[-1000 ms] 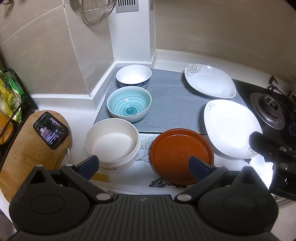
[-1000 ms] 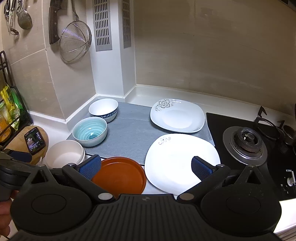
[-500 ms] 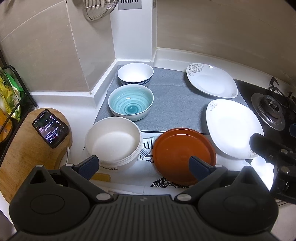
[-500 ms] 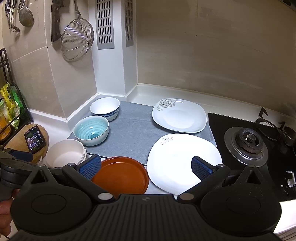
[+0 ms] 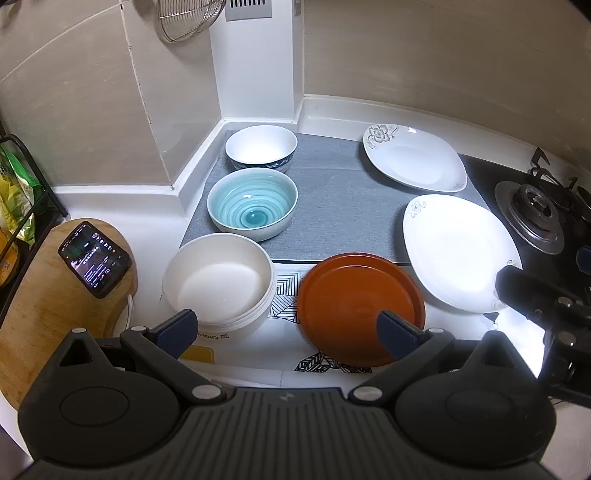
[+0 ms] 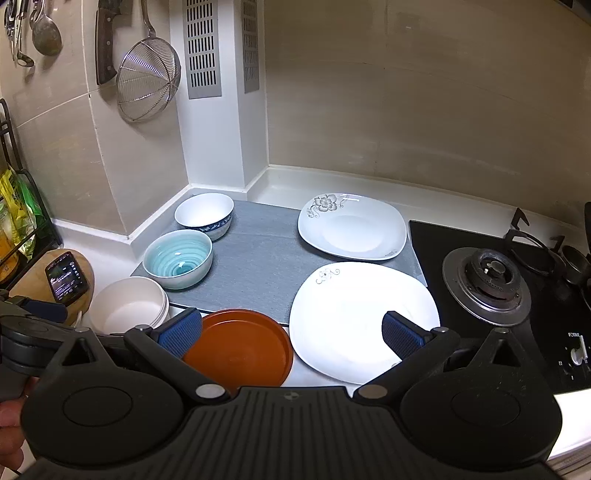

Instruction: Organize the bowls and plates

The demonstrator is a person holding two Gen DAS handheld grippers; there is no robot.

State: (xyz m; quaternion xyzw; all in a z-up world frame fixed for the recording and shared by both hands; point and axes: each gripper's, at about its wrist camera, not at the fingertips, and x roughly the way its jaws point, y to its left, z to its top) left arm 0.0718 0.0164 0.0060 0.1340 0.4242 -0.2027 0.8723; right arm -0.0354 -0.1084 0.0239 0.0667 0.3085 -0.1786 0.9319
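Fingers of both the left gripper (image 5: 286,328) and right gripper (image 6: 291,332) gape empty above the counter (image 5: 240,354); nothing stacked yet, so I judge the orange plate (image 5: 354,302) needs gripping next.

Beige tiled walls (image 6: 424,110) met at a white corner column (image 6: 218,140) carrying two grey vent grilles (image 6: 203,48). At ten o'clock of the right wrist view a wire strainer (image 6: 147,81), a knife (image 6: 105,40) and ladles (image 6: 44,29) hung on the wall. A white countertop (image 6: 288,188) ran beneath, partly covered by a grey mat (image 6: 266,266). A black gas hob (image 6: 487,280) sat at three o'clock; a wooden board (image 5: 40,306) with a lit phone (image 5: 94,258) lay at nine o'clock in the left wrist view
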